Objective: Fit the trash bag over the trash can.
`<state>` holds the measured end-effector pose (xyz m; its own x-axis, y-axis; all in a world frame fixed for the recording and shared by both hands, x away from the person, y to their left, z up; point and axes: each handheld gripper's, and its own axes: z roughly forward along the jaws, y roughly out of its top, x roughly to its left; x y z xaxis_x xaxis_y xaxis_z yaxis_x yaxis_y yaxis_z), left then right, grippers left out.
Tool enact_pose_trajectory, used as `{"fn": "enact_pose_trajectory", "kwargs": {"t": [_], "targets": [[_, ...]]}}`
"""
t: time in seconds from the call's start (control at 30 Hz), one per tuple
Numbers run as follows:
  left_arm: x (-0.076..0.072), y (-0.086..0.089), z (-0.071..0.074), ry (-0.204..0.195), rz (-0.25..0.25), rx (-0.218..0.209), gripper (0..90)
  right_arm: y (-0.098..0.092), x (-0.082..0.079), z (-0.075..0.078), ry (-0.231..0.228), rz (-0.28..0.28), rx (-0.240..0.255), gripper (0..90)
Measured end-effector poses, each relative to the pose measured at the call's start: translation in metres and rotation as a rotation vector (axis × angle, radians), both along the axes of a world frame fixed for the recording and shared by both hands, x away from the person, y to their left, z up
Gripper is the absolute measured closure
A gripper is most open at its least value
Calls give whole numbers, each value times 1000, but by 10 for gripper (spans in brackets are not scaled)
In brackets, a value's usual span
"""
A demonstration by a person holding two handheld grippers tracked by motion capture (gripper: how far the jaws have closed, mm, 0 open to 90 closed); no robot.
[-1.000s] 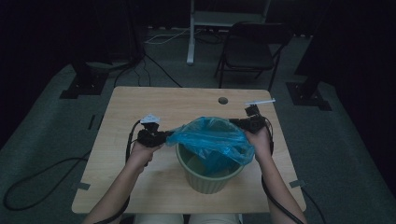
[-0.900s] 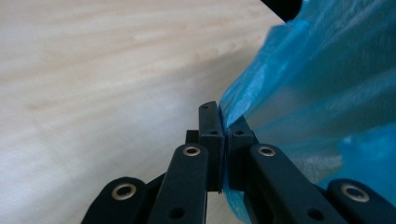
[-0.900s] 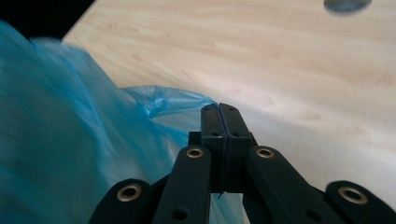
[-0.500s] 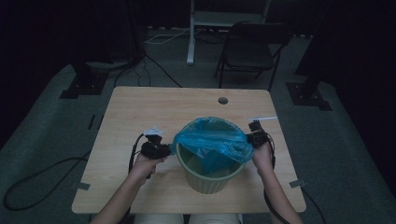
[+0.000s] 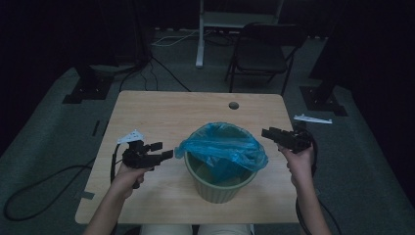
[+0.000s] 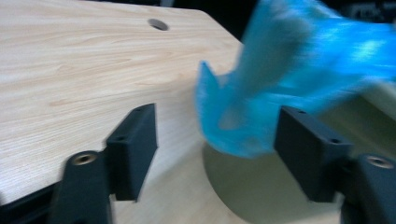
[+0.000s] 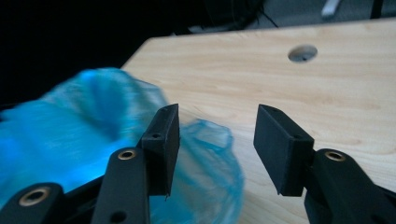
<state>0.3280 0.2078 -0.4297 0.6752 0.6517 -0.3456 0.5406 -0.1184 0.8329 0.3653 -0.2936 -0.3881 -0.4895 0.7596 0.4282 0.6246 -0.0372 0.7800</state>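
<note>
At the left of the high view, the left hand-held gripper (image 5: 167, 155) is held just above the wooden counter (image 5: 161, 112), pointing toward the green bin (image 5: 220, 185) that stands near the counter's front edge, between the two hands. Its jaws stand spread and have just been opening; in the left gripper view (image 6: 215, 144) a loose flap of the blue bag (image 6: 299, 70) hangs in the gap between them, close to the right-hand jaw, with neither pad pressing on it. In the high view the tips sit just beside the bag's left edge, a small gap apart from it. The blue bag (image 5: 222, 147) lines the bin, its mouth folded out over the rim and puffed up in a crumpled collar around the opening. A small round hole (image 5: 233, 105) sits in the counter behind the bin. To the right, the right hand-held gripper (image 5: 266, 132) is held above the counter's right edge, pointing back at the bin, its tips just clear of the bag's right side. Its jaws are likewise spread and have just been opening; in the right gripper view (image 7: 217, 135) nothing lies between them, and the bag (image 7: 84, 140) billows beside and behind the left-hand jaw, with bare counter (image 7: 327, 93) beyond.
</note>
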Motion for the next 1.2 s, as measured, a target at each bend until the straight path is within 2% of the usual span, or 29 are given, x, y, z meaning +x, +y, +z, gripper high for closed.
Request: {"fn": "enact_pose_trajectory", "kwargs": {"t": [0.13, 0.2, 0.27, 0.3, 0.33, 0.37, 0.4, 0.47, 0.53, 0.57, 0.6, 0.7, 0.77, 0.8, 0.83, 0.87, 0.9, 0.97, 1.07, 1.13, 1.17, 1.2], "targets": [[-22, -4, 27, -75, -53, 45, 299, 1, -29, 15, -65, 40, 24, 484], [-31, -11, 39, -109, -94, 47, 299, 2, -43, 19, -84, 68, 55, 477], [-38, -21, 48, -147, -117, 74, 299, 5, -57, 22, -103, 98, 74, 473], [-38, -21, 48, -147, -117, 74, 299, 5, -57, 22, -103, 98, 74, 473], [-40, -26, 51, -152, -140, 77, 299, 9, -69, 23, -113, 132, 82, 463], [-41, -37, 56, -168, -143, 109, 299, 11, -75, 23, -112, 150, 86, 462], [-39, -42, 57, -171, -156, 118, 299, 13, -79, 23, -114, 171, 89, 455], [-33, -50, 57, -161, -157, 130, 300, 16, -86, 21, -108, 200, 84, 447], [-33, -50, 57, -161, -157, 130, 299, 17, -89, 20, -101, 216, 87, 447], [-20, -59, 56, -142, -148, 159, 300, 19, -92, 17, -91, 228, 90, 453], [-16, -61, 55, -137, -146, 164, 301, 20, -93, 16, -87, 233, 76, 464], [-9, -67, 53, -124, -146, 178, 415, 23, -95, 14, -88, 249, 27, 629], [-7, -67, 51, -126, -143, 160, 591, 23, -95, 13, -93, 254, -7, 761], [-6, -66, 51, -125, -136, 152, 631, 23, -94, 12, -94, 249, -12, 817], [-6, -66, 51, -125, -136, 152, 670, 23, -94, 12, -94, 249, -12, 817], [-8, -62, 52, -132, -116, 127, 731, 22, -96, 12, -104, 242, -19, 877], [-9, -60, 54, -135, -115, 113, 781, 21, -97, 13, -108, 240, -18, 891], [-13, -57, 56, -145, -120, 96, 823, 22, -101, 14, -116, 252, -10, 896], [-23, -52, 57, -160, -127, 85, 849, 26, -110, 17, -133, 271, -17, 899], [-23, -52, 57, -160, -127, 85, 849, 28, -113, 17, -139, 279, -17, 899], [-36, -45, 55, -166, -136, 81, 849, 32, -121, 16, -138, 297, -13, 898], [-41, -42, 53, -165, -140, 85, 849, 34, -125, 14, -140, 303, -10, 898]]}}
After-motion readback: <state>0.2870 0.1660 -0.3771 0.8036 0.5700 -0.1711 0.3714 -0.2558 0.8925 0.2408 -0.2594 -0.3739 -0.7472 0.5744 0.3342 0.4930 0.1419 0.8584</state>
